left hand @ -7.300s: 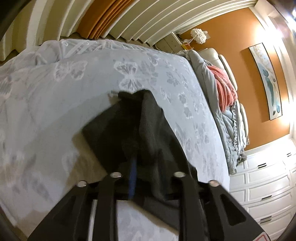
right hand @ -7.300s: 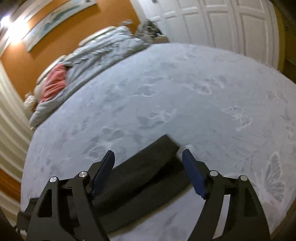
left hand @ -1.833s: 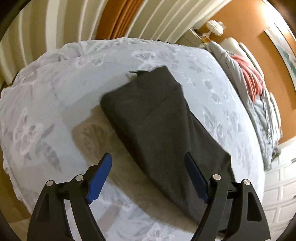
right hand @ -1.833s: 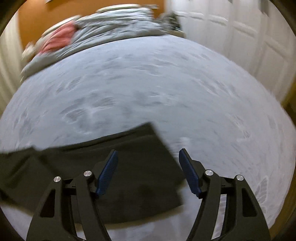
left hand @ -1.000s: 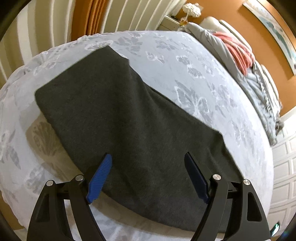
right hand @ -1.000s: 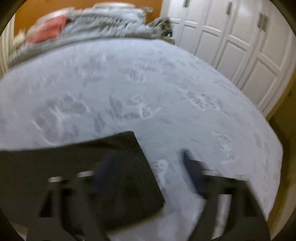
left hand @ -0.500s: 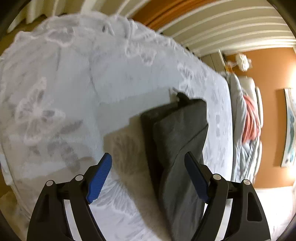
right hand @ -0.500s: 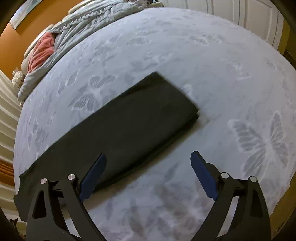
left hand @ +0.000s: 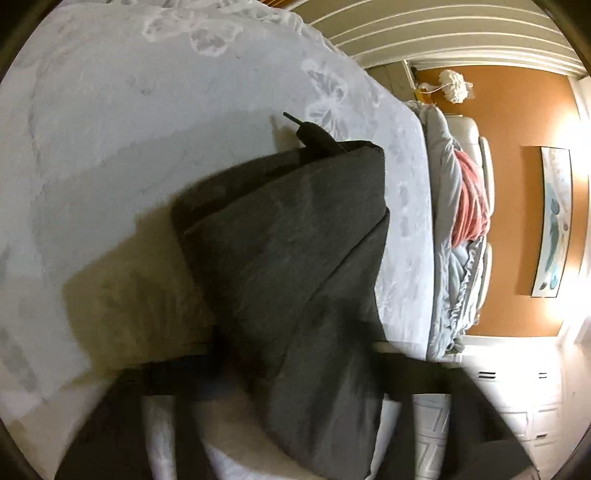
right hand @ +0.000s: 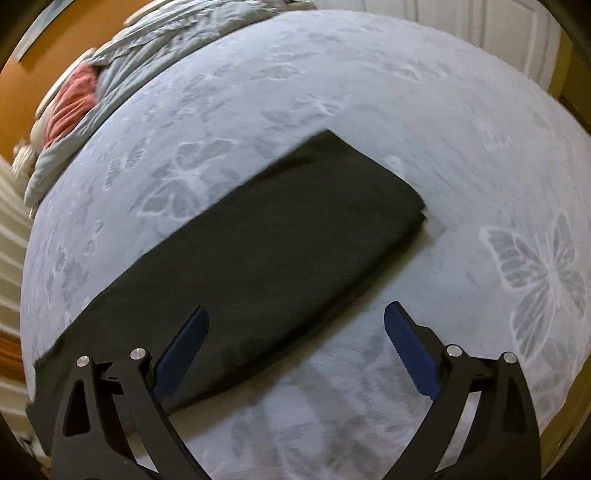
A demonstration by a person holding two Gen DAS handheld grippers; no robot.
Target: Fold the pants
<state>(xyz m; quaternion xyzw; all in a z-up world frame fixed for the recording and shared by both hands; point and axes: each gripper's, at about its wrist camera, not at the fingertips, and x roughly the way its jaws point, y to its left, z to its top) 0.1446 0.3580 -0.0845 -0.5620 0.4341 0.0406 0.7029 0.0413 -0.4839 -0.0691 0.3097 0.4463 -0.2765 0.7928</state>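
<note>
Dark grey pants [right hand: 266, 251] lie folded lengthwise as a long band on the pale butterfly-print bedspread [right hand: 480, 155]. My right gripper [right hand: 295, 347] is open and empty, hovering over the near edge of the band, short of its squared end [right hand: 369, 173]. In the left wrist view the pants [left hand: 295, 266] fill the middle, one end lifted and draped over my left gripper [left hand: 295, 373], which is heavily blurred and largely hidden by the cloth. A drawstring tip [left hand: 291, 117] sticks out at the far corner.
A crumpled grey duvet with a pink blanket [left hand: 469, 199] lies at the head of the bed. White drawers [left hand: 509, 384] and an orange wall with a picture [left hand: 554, 221] stand beyond. White closet doors [right hand: 480, 22] face the bed's far side.
My left gripper has moved in onto the pants, whose end now covers it; its blue pads, open before, no longer show. My right gripper has stayed open and edged closer to the band.
</note>
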